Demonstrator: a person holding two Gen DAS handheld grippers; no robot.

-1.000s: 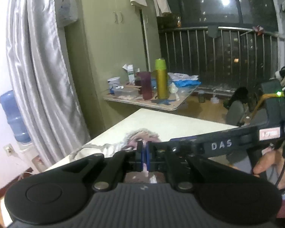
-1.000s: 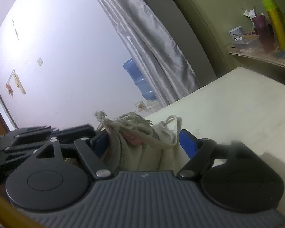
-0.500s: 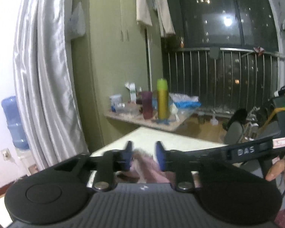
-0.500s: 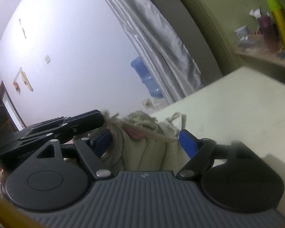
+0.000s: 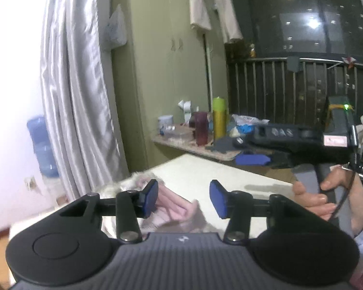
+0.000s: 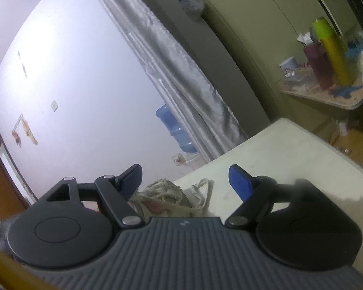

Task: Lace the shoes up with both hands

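Worktop (image 5: 230,176): pale, carries shoe (image 6: 162,199) near its edge | left gripper (image 5: 184,199): jaws opening, nothing pinched, above shoe | right gripper (image 6: 185,181): spread wide, empty, shoe below | step: judged between lace grabs | next: pinch a lace end.

A cream table (image 6: 290,149) carries what looks like 1 shoe (image 6: 164,199).

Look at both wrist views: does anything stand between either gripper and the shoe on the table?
Nothing visible does. The shoe lies on the table just beyond the left gripper, whose jaws are opening. The right gripper is open, with the shoe just ahead.
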